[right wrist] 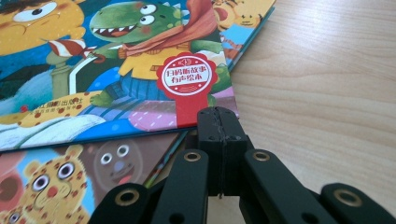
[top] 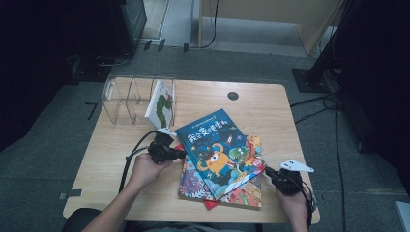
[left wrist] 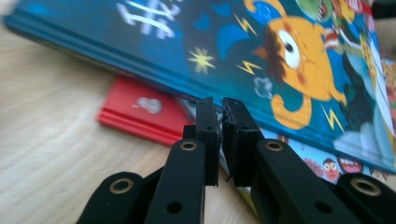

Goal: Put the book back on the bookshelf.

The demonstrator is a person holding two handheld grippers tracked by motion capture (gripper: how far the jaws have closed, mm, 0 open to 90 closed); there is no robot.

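A blue picture book point(top: 215, 145) with an orange monster on its cover lies tilted on top of a colourful book point(top: 241, 191), and a red book point(left wrist: 135, 109) sticks out underneath. My left gripper point(top: 183, 153) is at the blue book's left edge. In the left gripper view the left gripper point(left wrist: 219, 109) has its jaws nearly together, nothing in the thin slit, its tips at the blue book's point(left wrist: 233, 46) spine edge. My right gripper point(top: 267, 170) is at the book's near right corner. In the right gripper view the right gripper point(right wrist: 217, 114) is shut, tips touching that corner point(right wrist: 187, 107) above the colourful book point(right wrist: 70, 172).
A clear acrylic rack point(top: 125, 99) stands at the table's back left, with a white and green book point(top: 162, 104) upright in its right slot. A small black disc point(top: 233, 95) lies near the back edge. Bare wood table point(top: 270, 116) lies right of the stack.
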